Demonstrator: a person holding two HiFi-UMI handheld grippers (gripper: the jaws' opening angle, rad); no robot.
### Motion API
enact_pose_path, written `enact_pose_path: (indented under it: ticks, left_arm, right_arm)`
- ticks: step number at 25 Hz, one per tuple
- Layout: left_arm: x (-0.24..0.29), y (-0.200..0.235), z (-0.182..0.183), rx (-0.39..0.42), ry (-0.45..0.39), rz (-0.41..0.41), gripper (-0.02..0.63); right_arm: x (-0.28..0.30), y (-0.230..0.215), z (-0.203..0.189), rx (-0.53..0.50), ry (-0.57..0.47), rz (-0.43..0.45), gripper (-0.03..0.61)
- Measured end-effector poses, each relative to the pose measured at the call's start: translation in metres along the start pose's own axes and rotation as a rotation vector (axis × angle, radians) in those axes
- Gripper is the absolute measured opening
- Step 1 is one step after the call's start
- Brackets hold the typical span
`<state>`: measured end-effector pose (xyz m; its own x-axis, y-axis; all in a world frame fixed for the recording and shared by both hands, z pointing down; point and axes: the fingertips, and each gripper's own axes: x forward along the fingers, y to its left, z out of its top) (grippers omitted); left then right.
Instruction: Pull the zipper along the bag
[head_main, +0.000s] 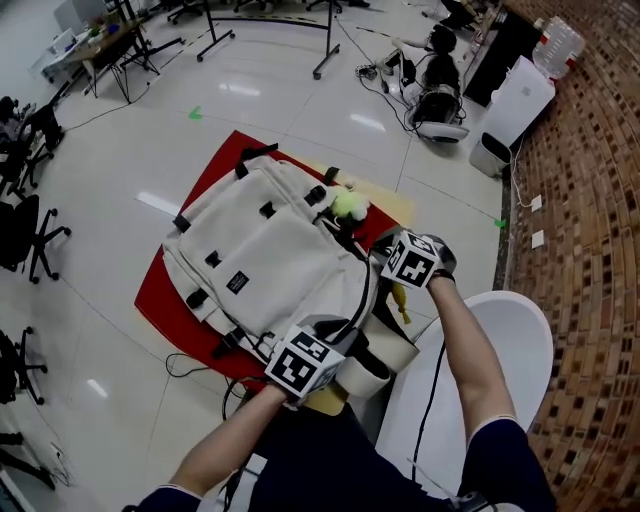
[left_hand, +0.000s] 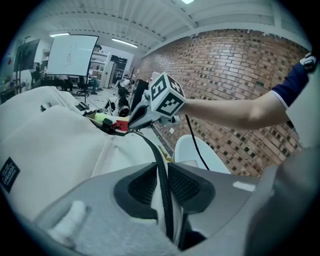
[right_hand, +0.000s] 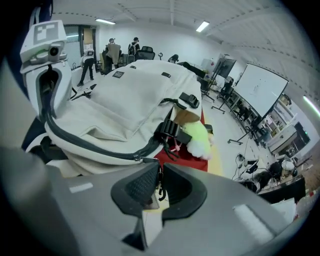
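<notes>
The right hand-held gripper (right_hand: 160, 172) fills the bottom of the frame. Its dark ribbed jaws are nearly together, pinching a small metal pull (right_hand: 160, 185) that hangs from the slider (right_hand: 138, 158). From the slider a dark zipper (right_hand: 85, 142) curves left along the edge of a cream bag (right_hand: 125, 100) and up into the left hand-held gripper (right_hand: 48, 107), a white body topped by a marker cube at upper left. A green and white plush toy (right_hand: 197, 137) lies against the bag's black straps, above a red mat (right_hand: 177, 160). A whiteboard (right_hand: 262, 90) and standing people (right_hand: 112, 50) show far behind.
</notes>
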<state>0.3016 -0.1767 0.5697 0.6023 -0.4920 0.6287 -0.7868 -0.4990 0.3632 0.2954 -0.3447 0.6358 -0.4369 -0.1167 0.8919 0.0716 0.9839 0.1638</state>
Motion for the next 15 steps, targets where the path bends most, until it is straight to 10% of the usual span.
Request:
enact_pose_path:
  ticks: [15]
  left_arm:
    - [-0.019,-0.011,0.001,-0.122,-0.082,-0.005,0.049]
  right_arm:
    - [0.027,-0.035,0.035,-0.025,-0.022,-0.026,0.035]
